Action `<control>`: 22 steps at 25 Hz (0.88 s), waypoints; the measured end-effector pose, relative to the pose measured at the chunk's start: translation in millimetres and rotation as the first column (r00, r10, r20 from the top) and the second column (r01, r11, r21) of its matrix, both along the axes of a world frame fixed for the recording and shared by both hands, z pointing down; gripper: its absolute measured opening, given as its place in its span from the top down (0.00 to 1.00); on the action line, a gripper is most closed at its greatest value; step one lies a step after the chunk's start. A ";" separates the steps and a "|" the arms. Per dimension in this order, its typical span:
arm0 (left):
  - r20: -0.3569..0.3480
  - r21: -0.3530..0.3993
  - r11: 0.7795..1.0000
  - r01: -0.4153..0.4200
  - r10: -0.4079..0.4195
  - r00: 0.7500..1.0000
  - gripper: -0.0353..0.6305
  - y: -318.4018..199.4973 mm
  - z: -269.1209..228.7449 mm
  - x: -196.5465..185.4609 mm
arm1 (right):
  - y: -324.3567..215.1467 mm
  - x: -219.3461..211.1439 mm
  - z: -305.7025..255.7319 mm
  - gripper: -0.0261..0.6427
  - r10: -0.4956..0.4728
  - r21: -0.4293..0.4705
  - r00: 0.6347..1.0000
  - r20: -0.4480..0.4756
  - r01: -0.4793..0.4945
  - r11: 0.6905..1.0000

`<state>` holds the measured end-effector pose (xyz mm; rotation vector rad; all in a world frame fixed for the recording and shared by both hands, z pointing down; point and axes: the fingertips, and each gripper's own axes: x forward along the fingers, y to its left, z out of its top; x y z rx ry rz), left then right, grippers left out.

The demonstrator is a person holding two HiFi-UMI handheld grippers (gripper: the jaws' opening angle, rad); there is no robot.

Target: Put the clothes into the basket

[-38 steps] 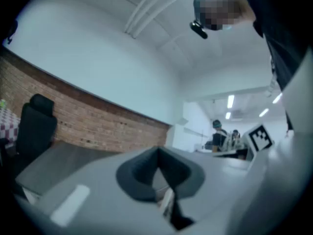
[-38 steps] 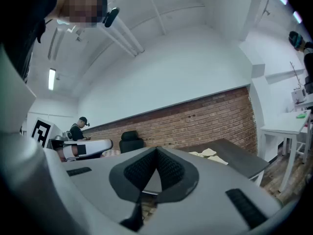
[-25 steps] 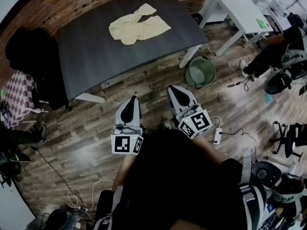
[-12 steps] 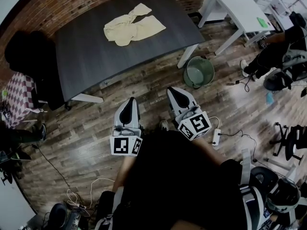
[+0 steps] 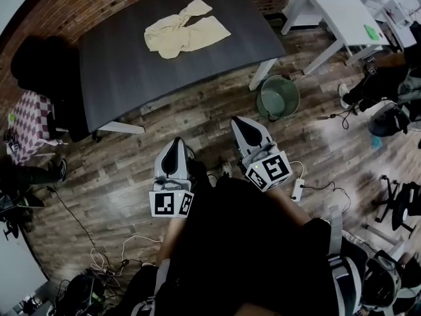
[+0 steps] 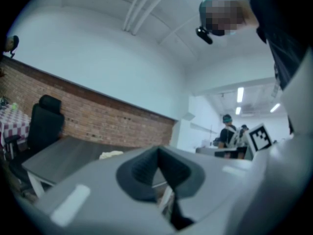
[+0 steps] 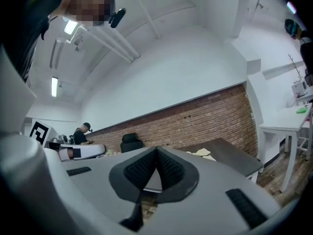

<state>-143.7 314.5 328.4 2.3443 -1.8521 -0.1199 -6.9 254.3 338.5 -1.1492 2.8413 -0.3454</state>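
Left tool (image 5: 175, 151) is shut, pads meeting at the tips w/ nothing btwn them. It's held level over the wood floor (image 5: 118, 176). Its rear end is cut off by the person's dark torso (image 5: 250, 242), which hides most of the lower head view.

Far left, a black chair (image 5: 39, 64) reads as a dark blob, no detail. Below it is a checked cloth (image 5: 26, 120), partly cut by the frame edge.

Dark tabletop (image 5: 131, 78) sits well ahead of both tools. Clothes (image 5: 187, 33) lie on its far part as one pale cream crumpled heap; can't tell if it's one garment or more. In the left gripper view only a sliver of the clothes (image 6: 111, 154) shows above the tool's body, rest hidden. The right gripper view gives just a small pale patch of them on the tabletop, too small to read.

Basket (image 5: 277, 97), green, stands on the floor just beside the tabletop's right front leg, well apart from the clothes. Its inside is too dim to read.

Right tool (image 5: 243, 129) is likewise shut, pads together, gripping nothing. It's near the basket but apart from it. White power strip (image 5: 297, 189) lies on the floor just right of its marker cube.

Far right, a white table (image 5: 335, 15) is partly cut off at the top. Stuff beyond it is too small & warped to name.
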 end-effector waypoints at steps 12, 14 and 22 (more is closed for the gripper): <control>-0.028 0.014 1.000 -0.026 0.027 0.999 0.94 -63.9 8.5 -23.2 | -46.8 -34.9 7.9 0.95 -0.019 0.004 0.999 -0.032 0.019 1.000; -0.025 0.023 0.999 -0.034 0.034 0.999 0.94 -79.5 5.5 -30.7 | -62.0 -44.2 5.8 0.95 -0.025 0.015 0.999 -0.042 0.025 1.000; -0.031 0.032 0.999 -0.035 0.036 0.999 0.94 -141.7 0.5 -83.6 | -124.1 -99.2 1.6 0.95 -0.036 0.026 0.997 -0.063 0.038 0.999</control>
